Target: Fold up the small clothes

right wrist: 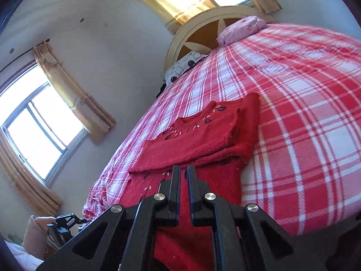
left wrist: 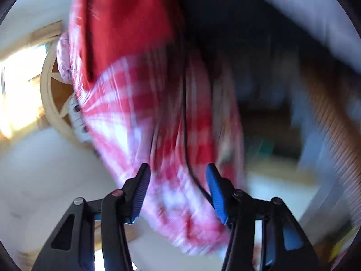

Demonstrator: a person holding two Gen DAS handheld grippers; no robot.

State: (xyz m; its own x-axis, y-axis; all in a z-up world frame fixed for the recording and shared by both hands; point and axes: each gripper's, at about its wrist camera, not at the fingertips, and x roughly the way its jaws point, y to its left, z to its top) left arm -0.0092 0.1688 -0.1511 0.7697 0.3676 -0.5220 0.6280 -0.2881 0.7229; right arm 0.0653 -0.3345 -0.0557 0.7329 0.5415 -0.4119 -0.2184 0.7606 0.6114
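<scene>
Right gripper [right wrist: 183, 174] fingers sitting nearly closed, gripping nothing, hovering just over near hem of red knitted sweater with embroidered front [right wrist: 198, 135]. Sweater lying partly folded on red-and-white plaid bedspread [right wrist: 304, 113]; likely soft, light, floppy, best pinched at hem corners. Left gripper [left wrist: 178, 180] fingers standing apart, empty. Open bedspread lying beyond fingertips; bed edge running left.

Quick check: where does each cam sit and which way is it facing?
Left wrist: on the left hand-held gripper, jaws apart, facing the blurred red-and-white plaid bedspread and red knitted sweater.
Right wrist: on the right hand-held gripper, jaws shut, looking up the bed over the sweater toward the round cream headboard.
Shared: sweater, bedspread, headboard.
</scene>
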